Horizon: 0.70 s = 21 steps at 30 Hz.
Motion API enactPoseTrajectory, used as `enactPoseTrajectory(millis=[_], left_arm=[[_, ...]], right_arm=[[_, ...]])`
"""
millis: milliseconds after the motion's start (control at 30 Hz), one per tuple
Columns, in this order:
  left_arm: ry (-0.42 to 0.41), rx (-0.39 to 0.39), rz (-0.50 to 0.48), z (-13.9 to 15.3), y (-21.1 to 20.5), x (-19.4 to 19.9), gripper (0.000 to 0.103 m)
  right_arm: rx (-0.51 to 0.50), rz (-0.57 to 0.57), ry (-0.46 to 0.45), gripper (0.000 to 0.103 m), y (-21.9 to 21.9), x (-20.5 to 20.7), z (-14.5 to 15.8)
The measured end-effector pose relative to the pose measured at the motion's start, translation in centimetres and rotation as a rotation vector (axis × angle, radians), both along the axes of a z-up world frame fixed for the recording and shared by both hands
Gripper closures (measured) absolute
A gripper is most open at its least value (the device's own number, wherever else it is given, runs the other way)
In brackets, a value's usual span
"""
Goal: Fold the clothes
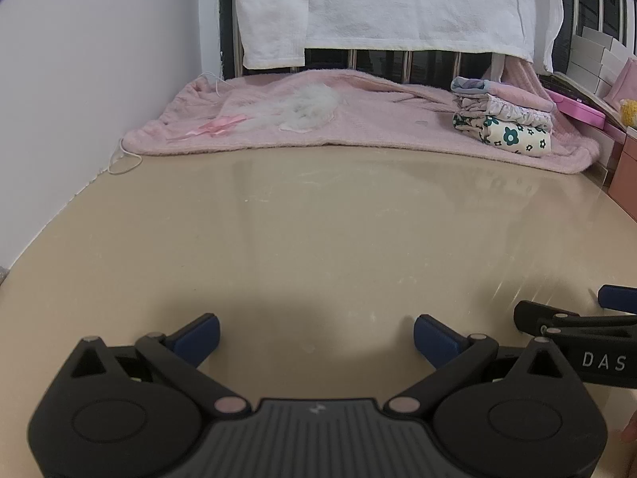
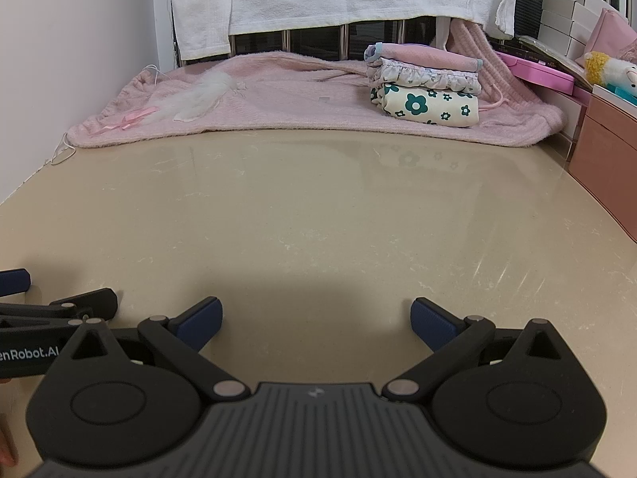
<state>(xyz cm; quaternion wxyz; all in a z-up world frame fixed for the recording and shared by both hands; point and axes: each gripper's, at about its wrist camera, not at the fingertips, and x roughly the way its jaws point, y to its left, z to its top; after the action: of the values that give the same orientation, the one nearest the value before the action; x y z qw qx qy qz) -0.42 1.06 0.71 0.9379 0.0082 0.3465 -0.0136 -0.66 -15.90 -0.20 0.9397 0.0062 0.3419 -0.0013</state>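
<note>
The beige counter (image 1: 318, 231) takes up most of what I see, glossy and bare across its near and middle stretch. Hanging over the dark railing behind it is a white towel (image 1: 382, 4), its lower edge just above the far end of the counter. Below that, a pink fuzzy garment (image 2: 278, 95) lies spread flat along the far edge, with a white fluffy patch (image 2: 203, 93) and a small pink ribbon bow (image 2: 133, 117) on its left part. On the garment's right end sits a stack of folded clothes (image 2: 426, 87): a cream piece with green flowers at the bottom, a frilled one in the middle, a pink one on top. To the far right, off the counter, are a pink cabinet (image 2: 605, 167), pale boxes (image 2: 565, 12) and a yellow and white plush toy (image 2: 609, 67). A thin white cord (image 1: 123, 159) trails off the garment's left corner by the wall.

My left tool (image 1: 316, 336) hangs low over the near counter, spread wide and holding nothing. My right tool (image 2: 314, 318) is just beside it, equally wide apart and empty. Nothing lies between either tool and the clothes.
</note>
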Motion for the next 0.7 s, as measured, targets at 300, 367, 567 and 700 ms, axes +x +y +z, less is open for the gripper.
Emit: enactPoseTrajectory(millis=[300, 367, 567, 700], left_arm=[[0.000, 0.000, 0.000, -0.02, -0.06, -0.01, 0.000], [0.000, 0.000, 0.000, -0.03, -0.03, 0.00, 0.000], [0.000, 0.002, 0.002, -0.01, -0.10, -0.07, 0.000], [0.000, 0.002, 0.004, 0.02, -0.21, -0.11, 0.000]], right_arm=[[0.000, -0.001, 0.001, 0.001, 0.02, 0.00, 0.02], [0.001, -0.001, 0.001, 0.001, 0.01, 0.00, 0.02], [0.001, -0.002, 0.002, 0.001, 0.05, 0.01, 0.03], [0.000, -0.002, 0.002, 0.001, 0.04, 0.01, 0.03]])
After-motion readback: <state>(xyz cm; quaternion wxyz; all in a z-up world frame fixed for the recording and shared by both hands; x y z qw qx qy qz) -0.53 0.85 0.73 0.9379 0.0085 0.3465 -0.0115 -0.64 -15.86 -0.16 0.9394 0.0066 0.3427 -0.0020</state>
